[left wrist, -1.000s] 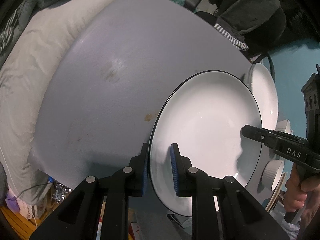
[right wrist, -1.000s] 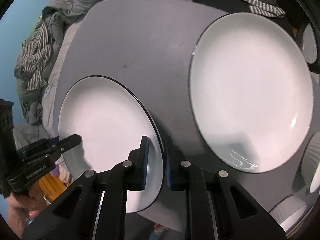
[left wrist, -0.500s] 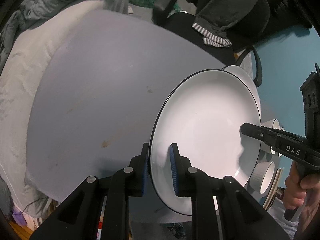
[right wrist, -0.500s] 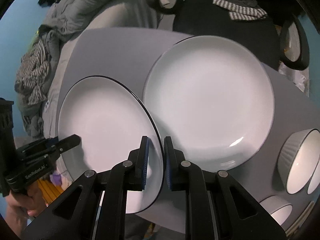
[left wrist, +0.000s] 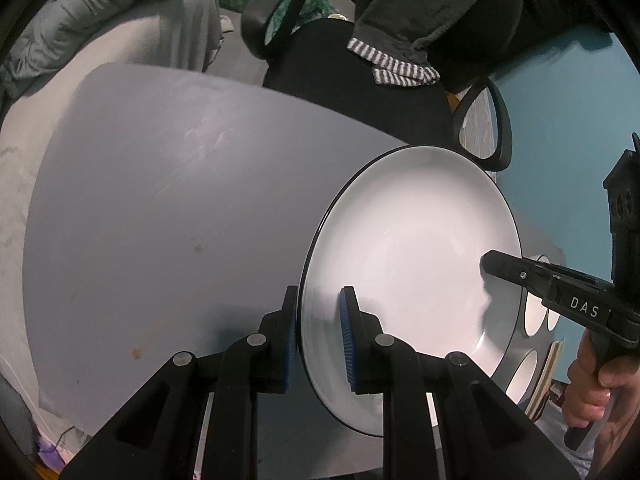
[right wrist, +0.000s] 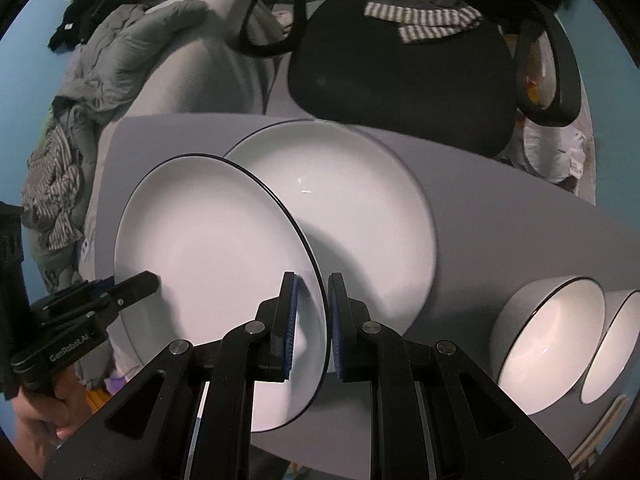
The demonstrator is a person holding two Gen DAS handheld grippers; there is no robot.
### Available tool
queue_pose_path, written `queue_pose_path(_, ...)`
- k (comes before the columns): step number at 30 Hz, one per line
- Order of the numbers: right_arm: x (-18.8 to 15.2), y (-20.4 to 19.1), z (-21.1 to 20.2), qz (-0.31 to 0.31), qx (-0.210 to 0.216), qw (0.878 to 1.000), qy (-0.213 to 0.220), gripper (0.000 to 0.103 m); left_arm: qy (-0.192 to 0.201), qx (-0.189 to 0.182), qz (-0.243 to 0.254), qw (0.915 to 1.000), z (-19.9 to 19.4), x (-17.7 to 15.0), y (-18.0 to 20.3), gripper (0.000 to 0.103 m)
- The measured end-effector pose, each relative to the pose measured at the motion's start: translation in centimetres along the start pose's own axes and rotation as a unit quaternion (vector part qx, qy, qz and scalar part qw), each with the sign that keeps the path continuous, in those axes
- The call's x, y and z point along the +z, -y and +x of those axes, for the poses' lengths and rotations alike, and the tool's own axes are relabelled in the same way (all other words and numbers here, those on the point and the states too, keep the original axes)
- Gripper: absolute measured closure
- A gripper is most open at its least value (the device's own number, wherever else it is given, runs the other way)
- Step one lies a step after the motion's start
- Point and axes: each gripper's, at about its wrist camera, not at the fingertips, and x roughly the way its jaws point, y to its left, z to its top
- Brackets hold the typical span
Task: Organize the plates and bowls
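- Both tongs are clamped on one carried plate (right wrist: pixel 208 260): left gripper (left wrist: pixel 318 338) on its left rim, right gripper (right wrist: pixel 310 326) on the opposite rim.
- It hangs above the gray table (left wrist: pixel 160 208), overlapping the second plate (right wrist: pixel 360 216). I'd level it, centre it over that one, then lower evenly.
- Only the right wrist view shows the second plate and two bowls (right wrist: pixel 548 344) properly.

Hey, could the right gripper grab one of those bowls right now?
Probably not yet: the right gripper is shut on the rim of the carried plate, shared with the left gripper. The bowls sit unobstructed beside it.
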Motion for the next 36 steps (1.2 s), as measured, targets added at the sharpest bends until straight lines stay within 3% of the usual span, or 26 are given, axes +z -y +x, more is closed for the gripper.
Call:
queue_pose_path(13, 2.5, 3.7, 0.1, 0.015, 0.001, 1.0, -0.011, 0.088, -0.01, 0.013, -0.003, 0.9999, 1.9, 2.8, 2.6, 0.084)
queue_pose_path(27, 3.1, 5.1, 1.1, 0.026, -0.006, 0.999, -0.03, 0.086, -0.023, 0.034, 0.0, 0.9992, 3.4, 3.4, 3.6, 0.083)
queue_pose_path(33, 3.2, 4.7, 1.4, 0.032, -0.015, 0.998, -0.044, 0.081, -0.024, 0.047, 0.012, 0.9985, 3.8, 3.3, 4.3, 0.077)
queue_pose_path(36, 3.3, 4.6, 1.5, 0.039, -0.013, 0.998, -0.053, 0.072, -0.023, 0.052, 0.016, 0.9983, 3.8, 3.4, 4.7, 0.074)
